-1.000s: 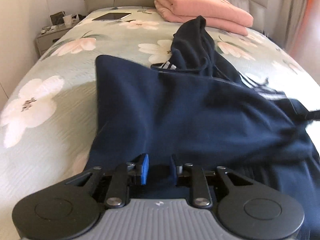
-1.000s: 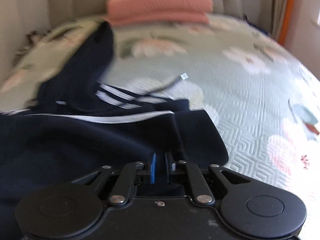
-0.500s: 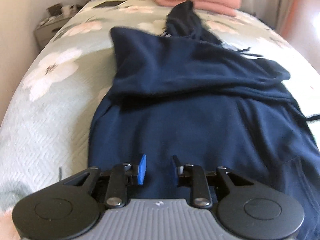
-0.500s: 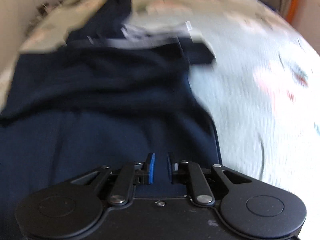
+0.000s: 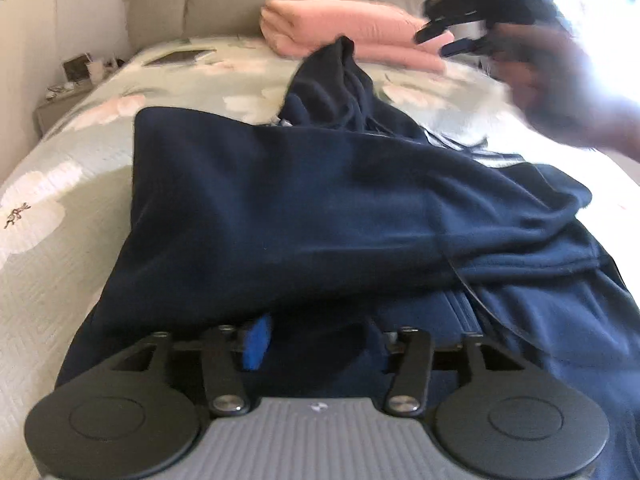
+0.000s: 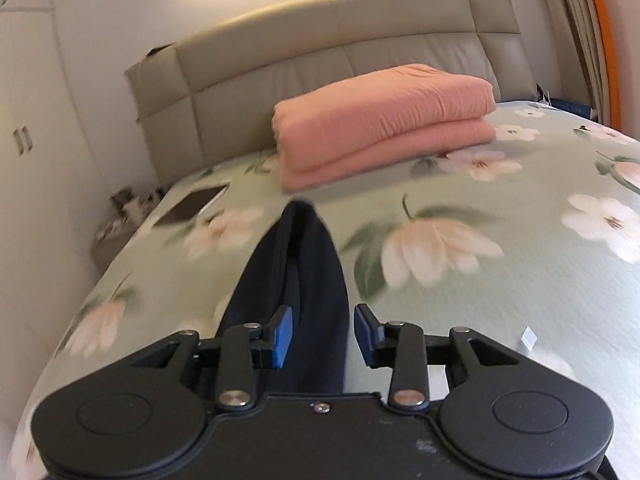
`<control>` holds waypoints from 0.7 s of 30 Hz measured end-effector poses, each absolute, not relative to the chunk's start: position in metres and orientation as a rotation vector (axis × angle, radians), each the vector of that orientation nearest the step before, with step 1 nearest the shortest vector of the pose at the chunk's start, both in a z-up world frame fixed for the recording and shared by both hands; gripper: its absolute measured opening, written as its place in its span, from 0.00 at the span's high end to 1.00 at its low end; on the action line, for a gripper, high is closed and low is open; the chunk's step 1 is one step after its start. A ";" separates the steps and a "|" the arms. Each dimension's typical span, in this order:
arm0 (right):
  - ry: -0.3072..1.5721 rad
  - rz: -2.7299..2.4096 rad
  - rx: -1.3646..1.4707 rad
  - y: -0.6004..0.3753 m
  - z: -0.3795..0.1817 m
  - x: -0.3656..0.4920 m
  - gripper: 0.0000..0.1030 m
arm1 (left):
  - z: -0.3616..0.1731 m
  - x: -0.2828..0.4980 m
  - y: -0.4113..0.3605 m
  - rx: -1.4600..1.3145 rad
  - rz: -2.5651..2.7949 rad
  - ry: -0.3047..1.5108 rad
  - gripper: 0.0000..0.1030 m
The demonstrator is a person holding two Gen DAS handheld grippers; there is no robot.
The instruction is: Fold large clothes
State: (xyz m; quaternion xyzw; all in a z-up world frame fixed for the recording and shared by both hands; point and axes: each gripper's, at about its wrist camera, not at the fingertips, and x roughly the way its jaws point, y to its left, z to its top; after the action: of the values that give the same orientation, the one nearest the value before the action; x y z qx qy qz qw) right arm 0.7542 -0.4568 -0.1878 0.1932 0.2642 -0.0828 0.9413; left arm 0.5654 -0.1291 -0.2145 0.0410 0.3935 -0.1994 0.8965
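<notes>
Left wrist view shows my left gripper apart at the near hem of the navy hoodie sprawled on the bed, right gripper apart above its far hood; soft, heavy fleece, so I'd pinch hem corners.

I see the navy hoodie lying on the floral bedspread, body folded across itself into a thick band, its hood stretched toward the headboard, fabric rumpled at right

Home bedroom: floral-quilted bed, padded headboard, nightstand.
</notes>
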 end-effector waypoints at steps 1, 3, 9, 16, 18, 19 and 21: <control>0.539 -0.180 0.394 -0.460 -0.193 0.773 0.58 | -0.216 0.565 -0.128 0.072 -0.406 0.809 0.39; 0.537 -0.200 0.418 -0.470 -0.201 0.808 0.58 | -0.221 0.565 -0.124 0.050 -0.389 0.790 0.26; 0.539 -0.204 0.485 -0.479 -0.233 0.891 0.57 | -0.239 0.562 -0.115 -0.006 -0.422 0.705 0.07; 0.639 -0.256 0.427 -0.472 -0.258 0.956 0.63 | -0.244 0.559 -0.117 -0.012 -0.420 0.666 0.05; 0.647 -0.218 0.388 -0.466 -0.249 0.954 0.89 | -0.245 0.558 -0.117 -0.012 -0.427 0.664 0.03; 0.605 -0.212 0.367 -0.463 -0.240 0.945 0.89 | -0.246 0.559 -0.116 -0.014 -0.430 0.664 0.03; 0.516 -0.207 0.306 -0.451 -0.214 0.917 0.89 | -0.247 0.559 -0.116 -0.017 -0.436 0.665 0.01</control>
State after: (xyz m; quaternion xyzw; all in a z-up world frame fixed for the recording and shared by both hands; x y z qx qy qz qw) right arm 0.9167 -0.4513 -0.2143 0.1502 0.2535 -0.1015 0.9502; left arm 0.5589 -0.1157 -0.2467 -0.0084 0.3238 -0.2124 0.9219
